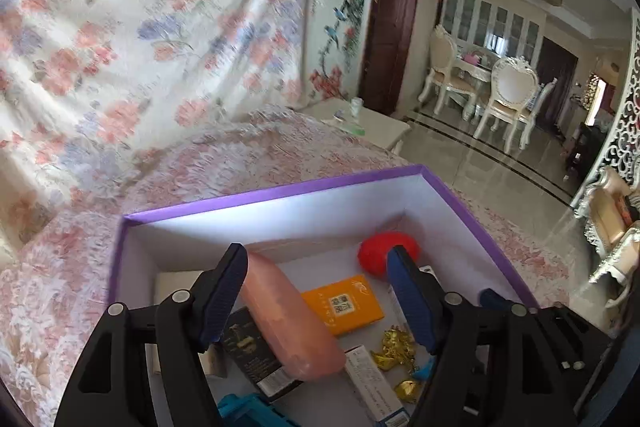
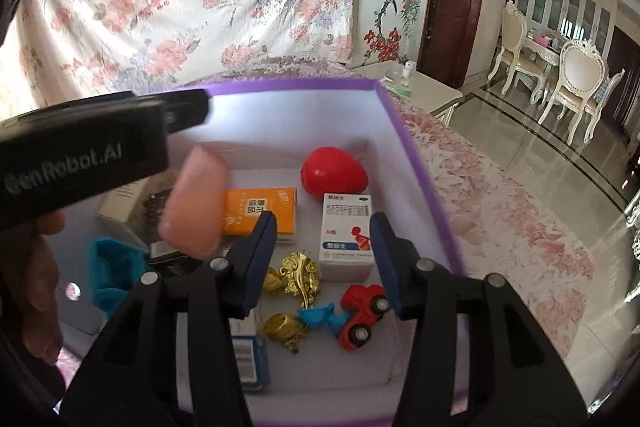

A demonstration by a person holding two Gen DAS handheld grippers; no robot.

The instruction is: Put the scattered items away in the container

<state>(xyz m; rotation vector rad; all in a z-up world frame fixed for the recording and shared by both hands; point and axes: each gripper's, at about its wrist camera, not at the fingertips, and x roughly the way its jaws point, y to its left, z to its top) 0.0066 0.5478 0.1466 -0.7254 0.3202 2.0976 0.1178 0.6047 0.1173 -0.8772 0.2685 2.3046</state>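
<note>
Left tongs (image 1: 320,291) stood apart over the purple box (image 1: 480,211), the pink bar (image 1: 288,311) apparently just released; right tongs (image 2: 324,263) apart, empty. Withdrawal seemed next.

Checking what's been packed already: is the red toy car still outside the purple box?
No. In the right wrist view the red toy car lies inside the purple box, beside the gold trinkets.

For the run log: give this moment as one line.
left gripper: open, pink bar beside one finger over purple box | right gripper: open, empty, above box | held or released: unclear
</note>
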